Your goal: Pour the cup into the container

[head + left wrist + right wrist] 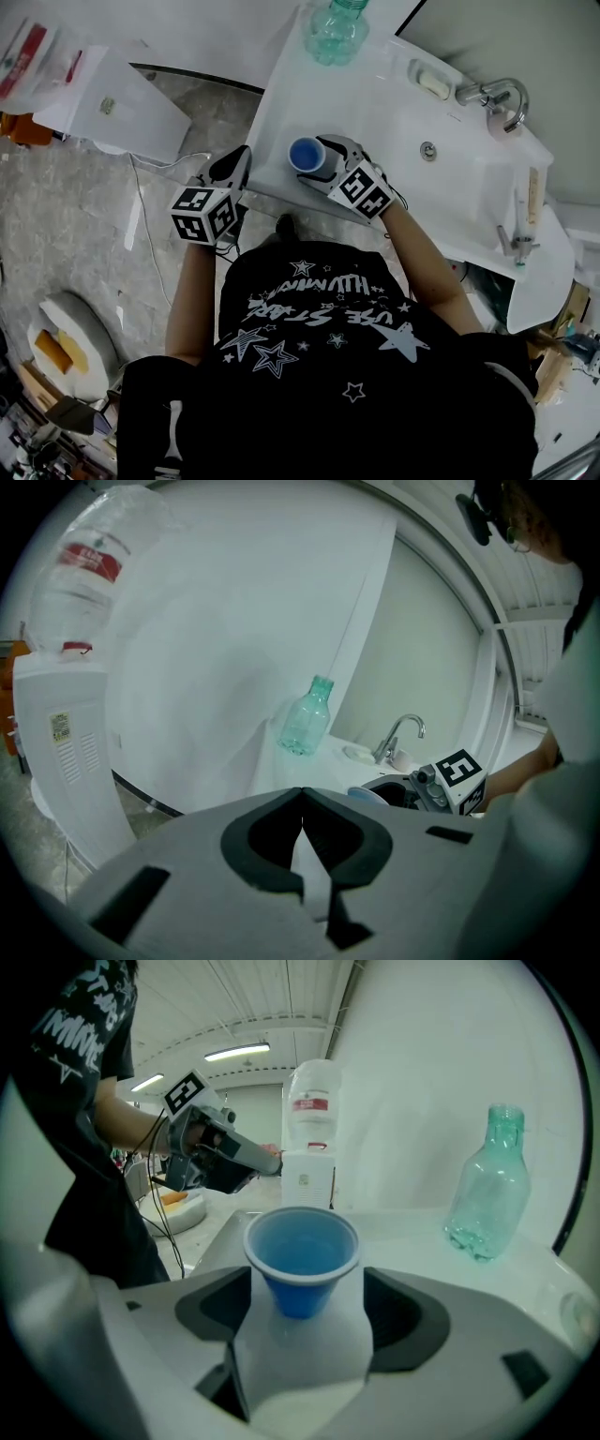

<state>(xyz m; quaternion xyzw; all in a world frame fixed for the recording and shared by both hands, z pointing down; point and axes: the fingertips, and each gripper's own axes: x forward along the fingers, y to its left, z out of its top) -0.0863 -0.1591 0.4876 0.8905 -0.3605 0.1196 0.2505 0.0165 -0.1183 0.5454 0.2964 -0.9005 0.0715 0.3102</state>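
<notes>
A small blue cup (307, 153) (302, 1258) stands upright on the white counter (375, 103) near its front left corner. My right gripper (321, 165) (305, 1314) is open around it, with a gap between the cup and each pad. A clear green plastic bottle (335, 28) (487, 1185) (307, 719) stands uncapped at the counter's far edge, beyond the cup. My left gripper (237, 167) (302, 803) is shut on nothing and hangs over the floor just left of the counter's edge.
The sink basin (450, 159) with a chrome faucet (497, 101) and a soap dish (431, 82) lies right of the cup. A white water dispenser (122, 103) (70, 752) stands on the left. A cable (141, 216) runs across the marble floor.
</notes>
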